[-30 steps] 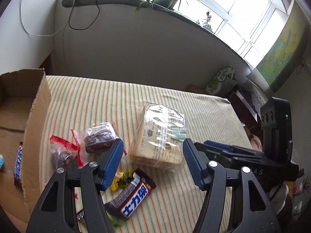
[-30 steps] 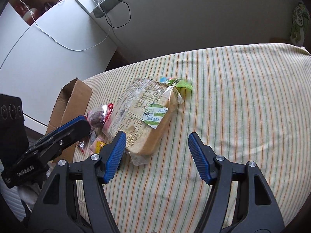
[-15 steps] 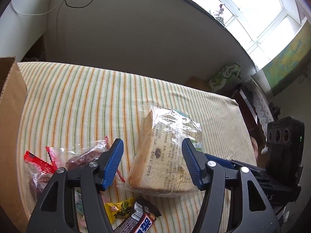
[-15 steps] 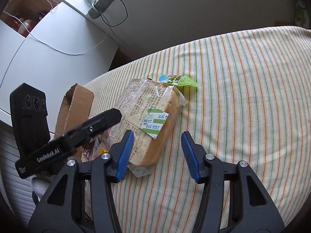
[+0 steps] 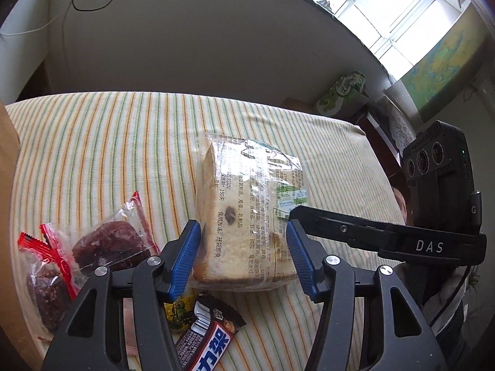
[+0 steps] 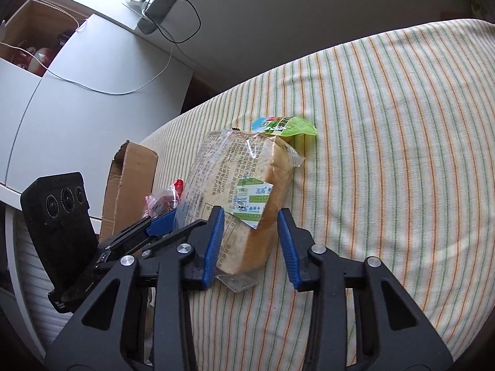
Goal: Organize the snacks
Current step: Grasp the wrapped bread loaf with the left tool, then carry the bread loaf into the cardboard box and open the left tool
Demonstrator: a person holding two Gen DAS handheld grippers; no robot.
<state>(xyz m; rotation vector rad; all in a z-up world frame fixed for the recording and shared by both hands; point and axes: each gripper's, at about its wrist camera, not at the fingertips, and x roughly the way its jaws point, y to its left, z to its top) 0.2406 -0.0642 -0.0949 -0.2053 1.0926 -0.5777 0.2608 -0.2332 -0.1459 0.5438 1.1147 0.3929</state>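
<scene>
Chocolate bar (image 5: 207, 337) cut off at the bottom edge, cardboard box (image 6: 130, 185) half hidden at left, bagged bread loaf (image 5: 250, 216) mid-frame on striped cloth (image 6: 386, 123), left gripper (image 5: 244, 259) and right gripper (image 6: 249, 241) both closing around its near end, contact hard to judge.

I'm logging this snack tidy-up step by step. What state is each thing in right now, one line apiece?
bread loaf: sealed in clear wrapper, lying flat on the striped cloth, between both grippers' jaws.
left gripper: closing around the loaf, pads not yet pressing.
right gripper: closing on the loaf's near end.
two dark cakes: wrapped, lying beside the loaf.
chocolate bar: wrapped, on the cloth.
cardboard box: open.
</scene>
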